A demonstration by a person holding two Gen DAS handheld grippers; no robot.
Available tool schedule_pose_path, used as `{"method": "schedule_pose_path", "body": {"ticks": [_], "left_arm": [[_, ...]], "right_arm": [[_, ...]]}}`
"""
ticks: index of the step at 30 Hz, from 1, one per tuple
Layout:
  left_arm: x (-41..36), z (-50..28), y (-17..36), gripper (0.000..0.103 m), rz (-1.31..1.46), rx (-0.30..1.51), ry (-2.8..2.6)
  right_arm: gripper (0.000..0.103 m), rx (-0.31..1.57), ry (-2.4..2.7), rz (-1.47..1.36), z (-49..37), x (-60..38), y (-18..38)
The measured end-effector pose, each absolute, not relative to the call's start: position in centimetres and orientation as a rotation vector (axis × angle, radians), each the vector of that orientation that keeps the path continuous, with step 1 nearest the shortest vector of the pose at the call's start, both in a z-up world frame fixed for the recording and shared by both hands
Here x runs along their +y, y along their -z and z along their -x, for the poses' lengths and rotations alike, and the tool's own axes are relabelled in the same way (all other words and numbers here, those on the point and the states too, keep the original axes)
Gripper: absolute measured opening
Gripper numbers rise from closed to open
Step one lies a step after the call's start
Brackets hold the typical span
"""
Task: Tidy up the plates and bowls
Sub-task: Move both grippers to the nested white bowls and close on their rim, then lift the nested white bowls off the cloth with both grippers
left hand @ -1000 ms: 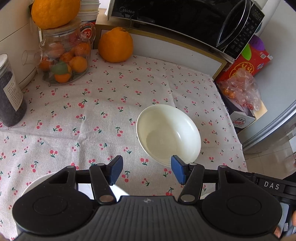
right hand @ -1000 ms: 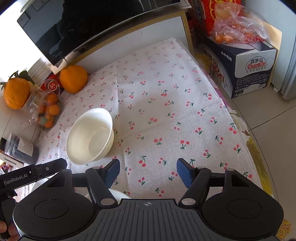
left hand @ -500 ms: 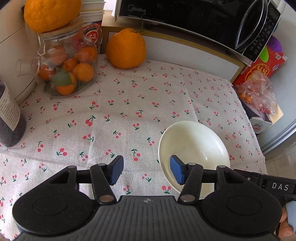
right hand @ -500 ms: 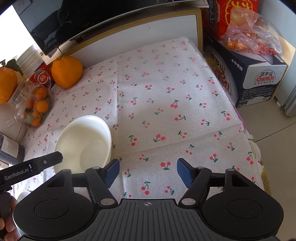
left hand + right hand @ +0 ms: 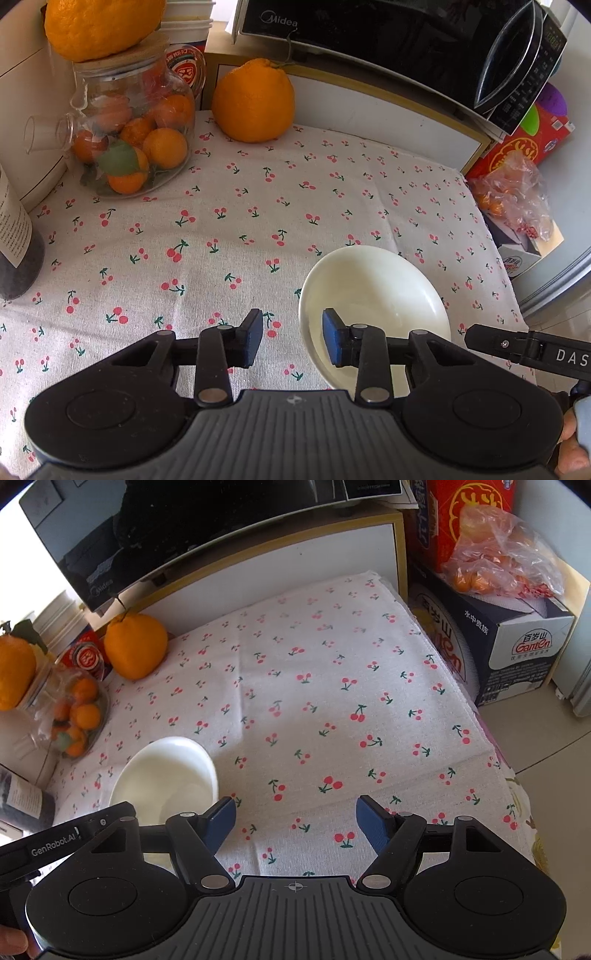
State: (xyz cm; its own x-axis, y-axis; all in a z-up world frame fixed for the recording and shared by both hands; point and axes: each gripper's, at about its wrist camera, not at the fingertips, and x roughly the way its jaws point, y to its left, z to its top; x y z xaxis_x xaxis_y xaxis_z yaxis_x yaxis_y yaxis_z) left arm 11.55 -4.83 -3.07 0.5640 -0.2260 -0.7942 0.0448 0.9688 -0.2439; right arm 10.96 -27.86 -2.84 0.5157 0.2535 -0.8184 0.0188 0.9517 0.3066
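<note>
My left gripper [image 5: 291, 341] is closing astride the bowl [image 5: 373, 295] rim – apparently no contact yet – so a thin bite may tip it; right gripper [image 5: 295, 825] stands open, empty.

Left black plastic hand-held gripper [image 5: 291, 341]: blue pads, ribbed grey grip, silver pivot pins. Right hand-held gripper [image 5: 295, 821] matches; side bars marked "DAS", "GenRobot.AI".

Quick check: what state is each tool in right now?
Left tool: closing, the white bowl rim between its jaws, not yet pinched.
Right tool: open, holding nothing.
</note>
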Motion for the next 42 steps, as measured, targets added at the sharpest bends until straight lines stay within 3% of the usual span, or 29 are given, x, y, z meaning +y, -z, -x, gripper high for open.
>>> {"method": "schedule_pose_path", "body": {"ticks": [4,6,8,10,42], "left_arm": [[-5.3,-11.4,3.5,0.015,0.19,0.964,0.173],[-5.7,-11.3,3.5,0.009,0.175,0.959,0.187],[-6.0,-11.0,3.3,0.009,0.163,0.948,0.189],[-6.1,-10.9,3.1,0.008,0.169,0.946,0.2],[-8.2,-5.5,-0.4,0.01,0.163,0.846,0.253]], "right_arm": [[0.071,1.0,-0.258,-0.328,-10.5,-26.5,2.7],[0.05,1.001,-0.286,-0.311,-10.5,-25.6,2.9],[0.021,1.026,-0.308,-0.29,-10.6,-24.8,3.5],[0.014,1.049,-0.313,-0.294,-10.6,-24.7,4.0],[0.015,0.841,-0.319,-0.333,-4.4,-27.8,-1.4]]}}
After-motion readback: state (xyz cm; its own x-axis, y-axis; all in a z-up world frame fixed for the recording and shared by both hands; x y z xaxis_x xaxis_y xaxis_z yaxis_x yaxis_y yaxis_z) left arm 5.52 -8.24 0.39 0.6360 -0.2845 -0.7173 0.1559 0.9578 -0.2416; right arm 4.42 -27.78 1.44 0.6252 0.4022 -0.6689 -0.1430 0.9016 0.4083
